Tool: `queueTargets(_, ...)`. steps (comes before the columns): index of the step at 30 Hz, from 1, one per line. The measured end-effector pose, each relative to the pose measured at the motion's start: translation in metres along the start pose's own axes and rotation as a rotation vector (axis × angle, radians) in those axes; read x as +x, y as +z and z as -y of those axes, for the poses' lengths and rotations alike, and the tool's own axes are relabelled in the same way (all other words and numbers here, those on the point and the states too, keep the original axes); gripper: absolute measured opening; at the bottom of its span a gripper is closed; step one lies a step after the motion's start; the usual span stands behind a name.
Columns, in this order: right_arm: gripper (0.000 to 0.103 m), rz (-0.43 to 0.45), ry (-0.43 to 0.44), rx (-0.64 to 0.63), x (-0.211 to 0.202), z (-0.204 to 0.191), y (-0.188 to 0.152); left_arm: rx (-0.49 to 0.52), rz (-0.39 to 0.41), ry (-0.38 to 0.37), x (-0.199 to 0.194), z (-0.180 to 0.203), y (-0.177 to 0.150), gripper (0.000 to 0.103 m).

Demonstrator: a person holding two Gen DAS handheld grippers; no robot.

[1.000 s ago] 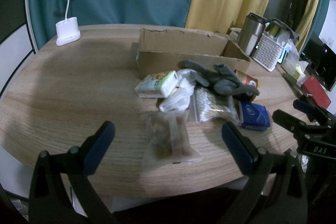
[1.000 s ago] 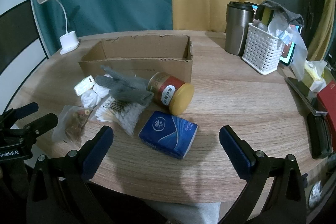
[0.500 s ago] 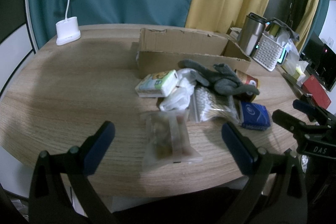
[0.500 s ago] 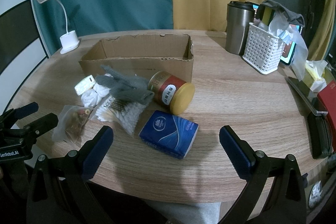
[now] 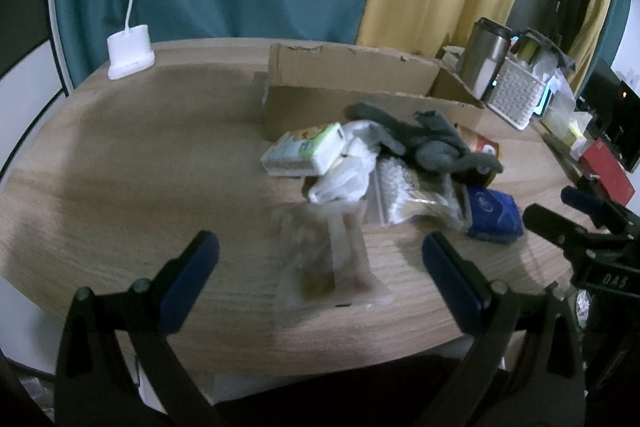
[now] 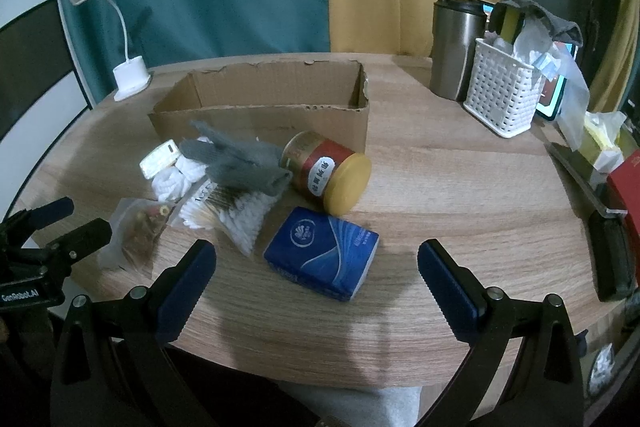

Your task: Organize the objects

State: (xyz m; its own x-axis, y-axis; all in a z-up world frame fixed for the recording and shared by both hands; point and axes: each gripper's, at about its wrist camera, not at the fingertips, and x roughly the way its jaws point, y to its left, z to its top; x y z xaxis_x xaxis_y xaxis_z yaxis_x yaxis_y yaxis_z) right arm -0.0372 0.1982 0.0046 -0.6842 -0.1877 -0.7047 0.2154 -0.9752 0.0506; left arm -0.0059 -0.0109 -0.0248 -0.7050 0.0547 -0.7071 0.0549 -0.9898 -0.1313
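Observation:
A pile lies in front of an open cardboard box: a grey glove, a red jar with a yellow lid, a blue tissue pack, a bag of cotton swabs, a clear snack bag, a small green-white carton and a white plastic bag. My left gripper is open and empty, just above the snack bag. My right gripper is open and empty, just short of the blue tissue pack.
A white desk lamp stands at the far left. A steel tumbler and a white basket stand at the back right. A red box and dark items lie at the right edge. The round wooden table's front edge is close.
Both grippers have drifted slightly forward toward the pile. Nothing was taken hold of and the objects have not moved.

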Motion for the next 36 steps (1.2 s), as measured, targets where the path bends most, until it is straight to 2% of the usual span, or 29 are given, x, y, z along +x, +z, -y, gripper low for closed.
queueTargets(16, 0.102, -0.084, 0.017, 0.026, 0.037, 0.007, -0.008, -0.001, -0.086, 0.015, 0.033, 0.001, -0.006, 0.102)
queueTargets(36, 0.102, -0.130, 0.033, 0.037, 0.071, 0.008, 0.002, 0.027, -0.114, 0.053, 0.054, -0.001, -0.004, 0.100)
